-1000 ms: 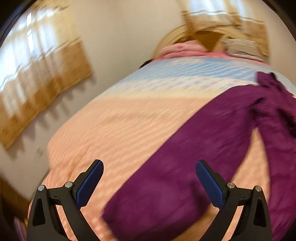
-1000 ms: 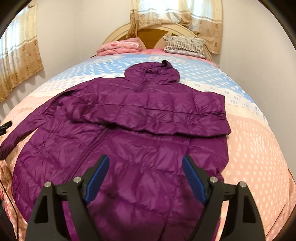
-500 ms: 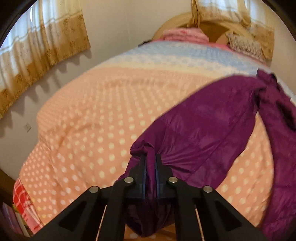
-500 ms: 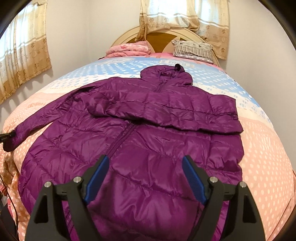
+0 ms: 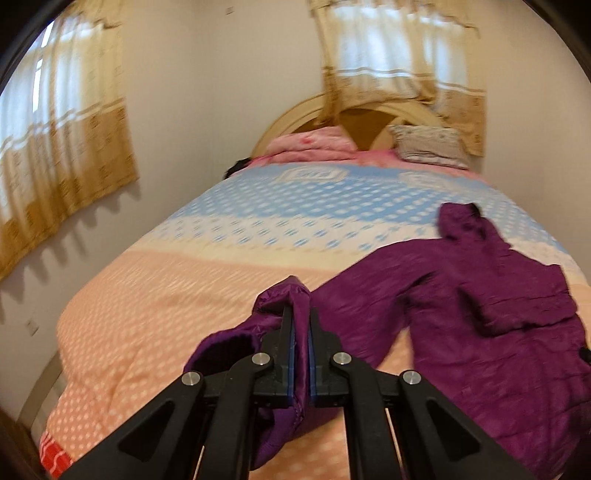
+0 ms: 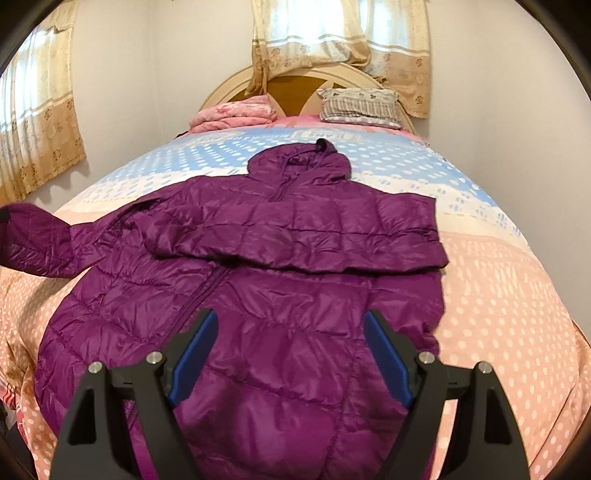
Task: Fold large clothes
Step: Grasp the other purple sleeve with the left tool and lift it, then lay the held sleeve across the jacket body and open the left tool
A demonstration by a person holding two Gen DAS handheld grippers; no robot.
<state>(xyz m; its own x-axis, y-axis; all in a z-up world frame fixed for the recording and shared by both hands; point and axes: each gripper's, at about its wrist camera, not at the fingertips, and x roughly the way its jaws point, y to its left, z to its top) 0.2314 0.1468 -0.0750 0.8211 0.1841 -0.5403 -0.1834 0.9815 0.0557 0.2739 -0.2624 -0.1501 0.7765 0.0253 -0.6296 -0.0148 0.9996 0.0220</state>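
The purple hooded puffer jacket [image 6: 280, 295] lies front-up, one sleeve folded across its chest, the other apparently lifted.

A bed [image 6: 498, 280] with a dotted peach, cream and blue cover is set against pale walls [image 6: 162, 74]. An arched wooden headboard [image 6: 295, 85] is backed by a curtained window [image 6: 332, 33]. A striped pillow [image 6: 358, 105] and a folded pink blanket [image 6: 232, 114] are laid below it. Daylight is filtered through a side curtain [image 5: 62, 147].

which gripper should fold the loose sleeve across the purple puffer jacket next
Left. The left gripper is shut on the purple puffer jacket's sleeve cuff, lifted off the dotted bedspread. The right gripper hovers open, holding nothing.
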